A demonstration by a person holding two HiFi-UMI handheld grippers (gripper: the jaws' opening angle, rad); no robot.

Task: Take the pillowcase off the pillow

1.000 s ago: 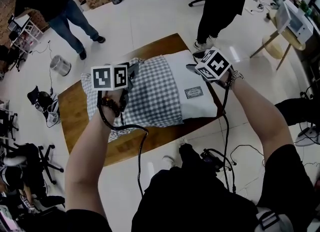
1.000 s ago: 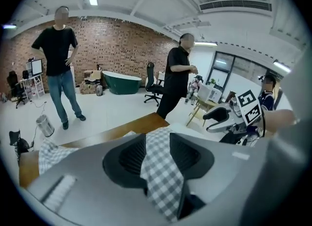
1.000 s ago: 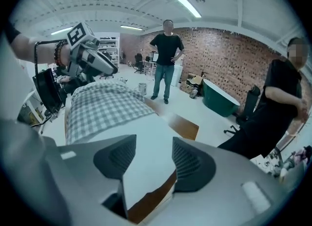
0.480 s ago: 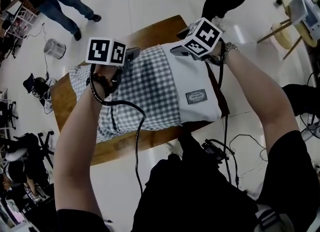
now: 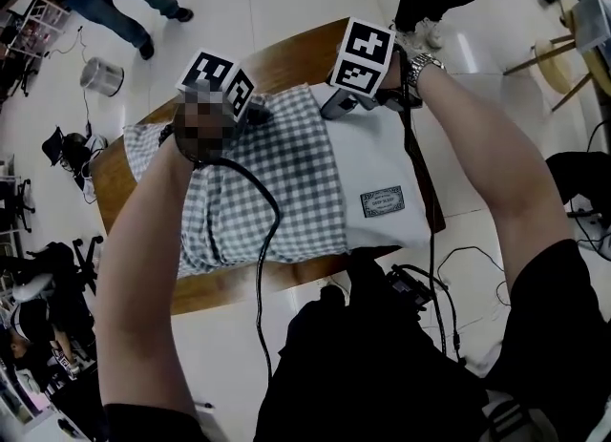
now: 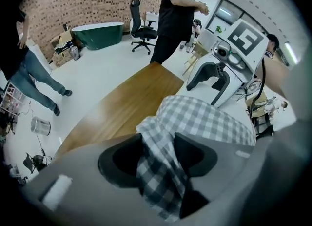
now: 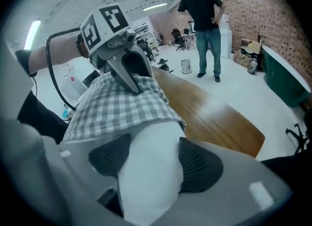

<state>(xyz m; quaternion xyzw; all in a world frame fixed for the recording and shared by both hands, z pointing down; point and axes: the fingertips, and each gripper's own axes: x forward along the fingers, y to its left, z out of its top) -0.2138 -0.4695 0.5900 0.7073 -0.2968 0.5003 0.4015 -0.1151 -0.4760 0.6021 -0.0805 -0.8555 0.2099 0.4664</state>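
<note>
Pillowcase, grey-and-white checked cotton, covers about half of white stuffed pillow on brown wooden table. Left gripper closing on bunched checked cloth. Right gripper opening, pillow edge between pads. Step: peeling. Next probably needs a firm pillow hold while the case is pulled leftward.

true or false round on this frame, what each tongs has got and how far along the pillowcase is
1. The left tongs have the checked pillowcase between their jaws. True; they are closing on it.
2. The right tongs are empty. False: the white pillow sits between their jaws, which are opening.
3. The pillow lies on the floor. False: it lies on the wooden table.
4. The pillowcase covers only part of the pillow. True: the end with the label is bare.
</note>
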